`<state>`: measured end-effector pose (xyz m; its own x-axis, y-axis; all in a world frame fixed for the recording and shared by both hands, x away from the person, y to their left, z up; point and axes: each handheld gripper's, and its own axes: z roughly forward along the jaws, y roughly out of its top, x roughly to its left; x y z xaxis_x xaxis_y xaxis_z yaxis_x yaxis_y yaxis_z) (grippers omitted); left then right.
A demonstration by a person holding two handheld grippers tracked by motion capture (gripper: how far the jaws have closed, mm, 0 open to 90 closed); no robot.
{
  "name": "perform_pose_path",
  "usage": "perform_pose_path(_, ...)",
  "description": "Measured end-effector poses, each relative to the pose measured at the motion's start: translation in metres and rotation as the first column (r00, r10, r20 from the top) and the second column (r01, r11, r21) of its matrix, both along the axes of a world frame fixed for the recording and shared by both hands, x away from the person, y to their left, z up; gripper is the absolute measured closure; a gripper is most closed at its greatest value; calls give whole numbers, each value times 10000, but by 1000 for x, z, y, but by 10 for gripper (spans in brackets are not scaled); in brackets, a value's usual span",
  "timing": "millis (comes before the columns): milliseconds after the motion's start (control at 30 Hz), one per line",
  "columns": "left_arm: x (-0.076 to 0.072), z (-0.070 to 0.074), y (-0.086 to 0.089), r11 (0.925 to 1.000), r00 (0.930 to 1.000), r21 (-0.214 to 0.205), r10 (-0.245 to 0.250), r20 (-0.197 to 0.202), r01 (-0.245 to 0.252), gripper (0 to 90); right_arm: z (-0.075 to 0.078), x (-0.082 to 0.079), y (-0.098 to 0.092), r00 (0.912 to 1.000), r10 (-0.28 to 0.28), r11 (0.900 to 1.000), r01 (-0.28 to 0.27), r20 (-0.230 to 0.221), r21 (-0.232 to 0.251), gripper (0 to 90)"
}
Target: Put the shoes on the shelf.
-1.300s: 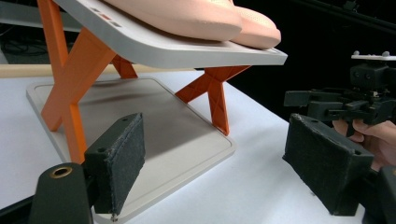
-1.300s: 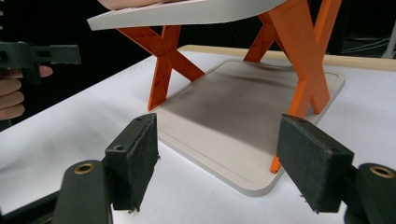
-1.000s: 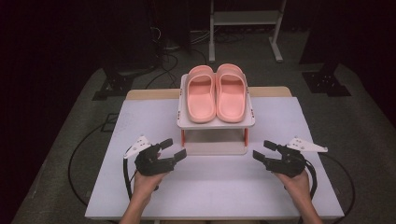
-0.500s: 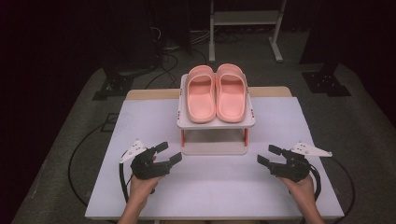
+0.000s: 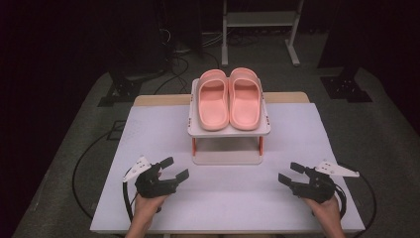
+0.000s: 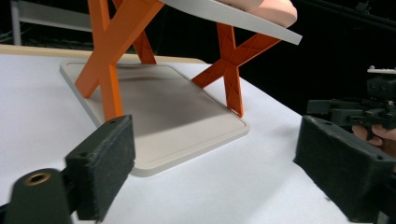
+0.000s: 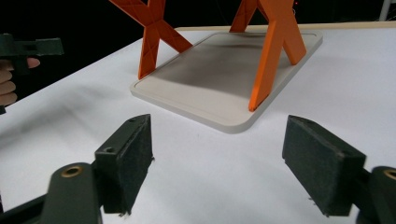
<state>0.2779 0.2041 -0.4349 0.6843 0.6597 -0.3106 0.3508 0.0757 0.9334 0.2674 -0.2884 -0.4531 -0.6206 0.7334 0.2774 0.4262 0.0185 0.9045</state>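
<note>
The work surface was a white table (image 5: 228, 198) in a dark room, with cables and stand legs on the floor at the top of the frame.

The left gripper (image 5: 172, 172) sat at the lower left of the high view, jaws wide apart and holding nothing, pointed toward the centre. The right gripper (image 5: 288, 174) sat at the lower right, jaws likewise wide apart and holding nothing, aimed inward. Each was carried low over the table by a hand entering from the bottom edge, forearms roughly parallel and angled slightly toward the middle.

Between them, in the centre of the frame, stood a small 2-tier rack (image 5: 229, 130) with orange cross-braced legs (image 6: 109, 56) and a grey base tray (image 7: 219, 79). The base tray was bare in both gripper views. On the top shelf lay 2 pink slippers (image 5: 230, 98), side by side and touching, toes toward the far edge.

Judged step: approach, before any contact. Both grippers were well apart from the rack and the slippers. The next move would likely call for raising each gripper to shelf height and closing on a slipper's near heel edge or side wall without tipping the rack.
</note>
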Motion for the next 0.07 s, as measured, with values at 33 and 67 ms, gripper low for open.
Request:
perform_pose_path(33,-1,-2,0,10000,10000,58,-65,-22,65,106,-1,-2,-1,10000,-2,10000,2,55,45,221)
perform_pose_path(67,-1,-2,0,10000,10000,58,-65,-22,65,105,-1,-2,-1,10000,-2,10000,2,55,45,221)
